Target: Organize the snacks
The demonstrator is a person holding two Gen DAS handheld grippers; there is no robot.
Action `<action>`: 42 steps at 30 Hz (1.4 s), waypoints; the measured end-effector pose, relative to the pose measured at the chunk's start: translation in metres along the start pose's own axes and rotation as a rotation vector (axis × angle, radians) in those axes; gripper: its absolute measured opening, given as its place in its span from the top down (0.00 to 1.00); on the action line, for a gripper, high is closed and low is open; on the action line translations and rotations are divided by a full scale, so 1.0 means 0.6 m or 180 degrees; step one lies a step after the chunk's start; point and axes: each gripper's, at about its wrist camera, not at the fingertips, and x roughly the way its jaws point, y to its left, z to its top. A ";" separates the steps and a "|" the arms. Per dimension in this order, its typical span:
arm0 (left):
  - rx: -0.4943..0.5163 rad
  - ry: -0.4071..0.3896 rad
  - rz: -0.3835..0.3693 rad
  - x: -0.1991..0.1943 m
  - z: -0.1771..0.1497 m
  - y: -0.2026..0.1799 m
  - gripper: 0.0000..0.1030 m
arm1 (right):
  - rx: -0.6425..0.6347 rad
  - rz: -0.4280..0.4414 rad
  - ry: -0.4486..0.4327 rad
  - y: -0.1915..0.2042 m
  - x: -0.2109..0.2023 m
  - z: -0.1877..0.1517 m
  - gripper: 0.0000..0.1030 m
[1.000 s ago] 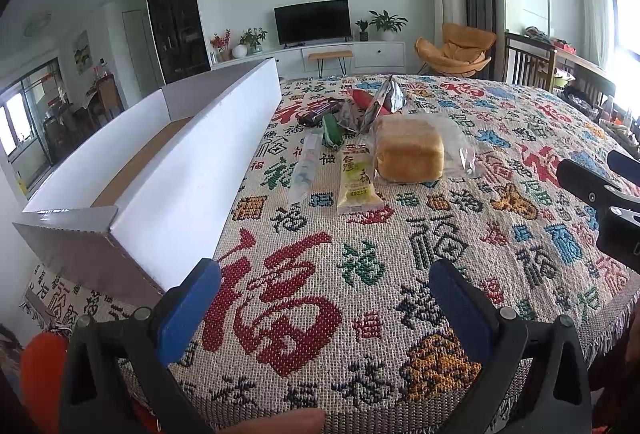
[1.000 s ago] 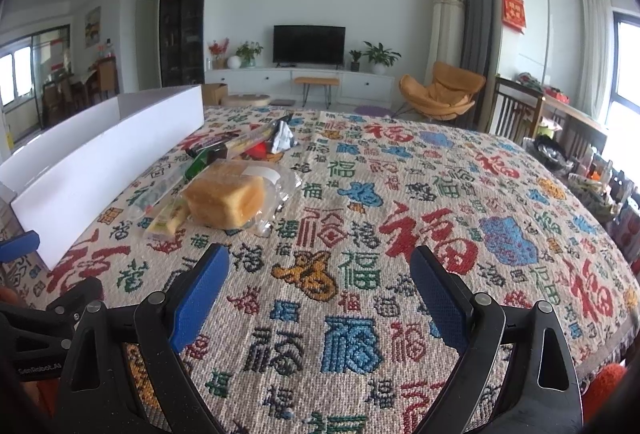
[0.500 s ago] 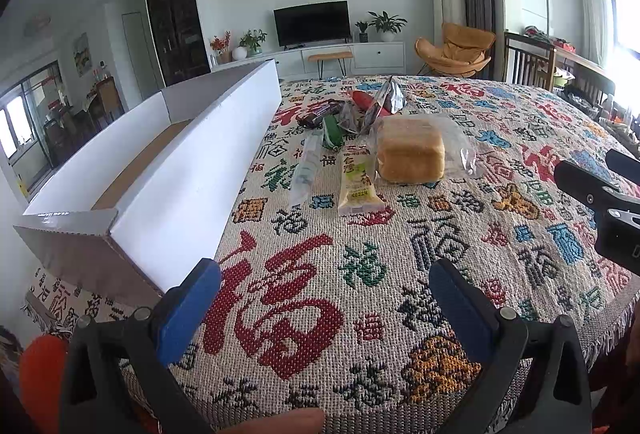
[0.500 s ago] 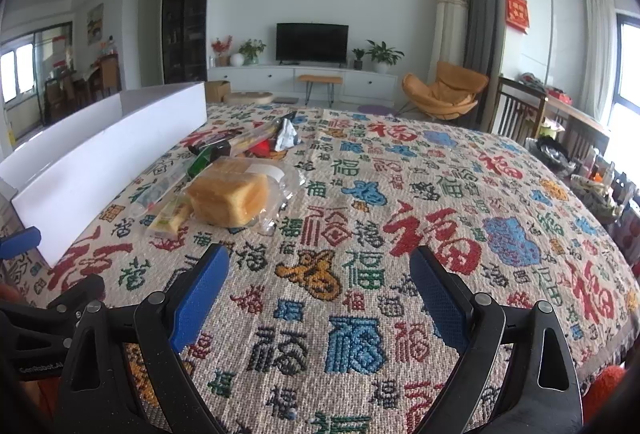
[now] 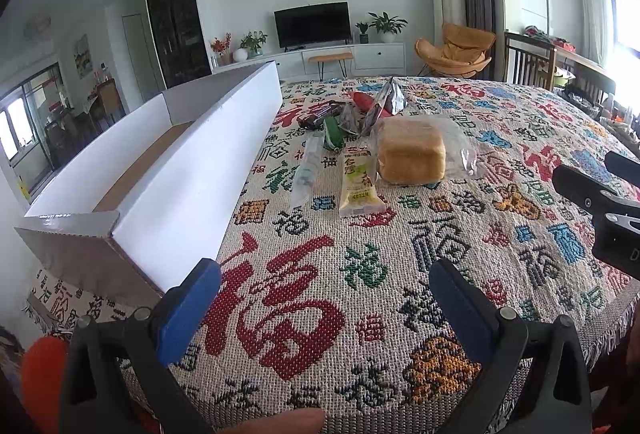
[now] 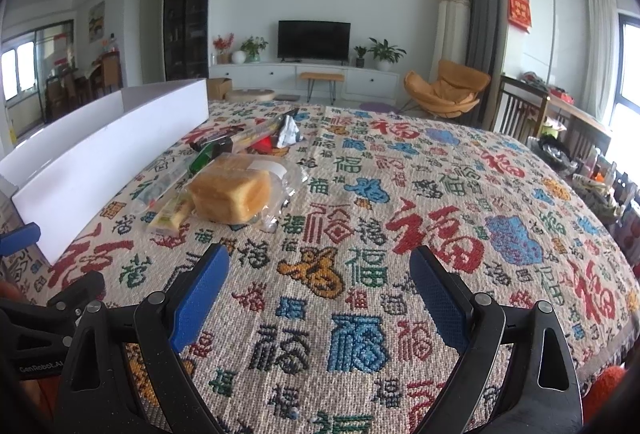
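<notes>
A pile of snacks lies mid-table on the patterned cloth (image 5: pixel 360 274): a bagged bread loaf (image 5: pixel 412 154) (image 6: pixel 232 194), a yellow-green packet (image 5: pixel 358 182) (image 6: pixel 170 216), a clear wrapped stick (image 5: pixel 306 172), a green packet (image 5: pixel 333 133), a dark bar (image 5: pixel 320 115) and a silver pouch (image 5: pixel 390 99) (image 6: pixel 290 132). A long white cardboard box (image 5: pixel 192 170) (image 6: pixel 100 154) stands open at the left. My left gripper (image 5: pixel 326 298) is open and empty, near the table's front edge. My right gripper (image 6: pixel 320 282) is open and empty, well short of the bread.
The right gripper's black body (image 5: pixel 600 210) shows at the right edge of the left wrist view, and a blue left fingertip (image 6: pixel 18 238) at the left of the right wrist view. Beyond the table stand a TV (image 6: pixel 314 40) and an orange chair (image 6: pixel 444 92).
Both grippers have crept slightly forward over the cloth, so the snacks look a little nearer. Jaws stay open and nothing on the table has moved.
</notes>
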 end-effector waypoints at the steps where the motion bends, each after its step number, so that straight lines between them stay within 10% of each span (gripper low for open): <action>1: 0.0000 0.0000 -0.0001 0.000 0.000 0.000 0.00 | 0.0001 -0.0001 0.0001 0.000 0.000 -0.001 0.09; 42: 0.0002 0.0001 0.0003 0.000 0.000 -0.001 0.00 | 0.0031 0.0021 0.0067 -0.003 0.007 -0.009 0.09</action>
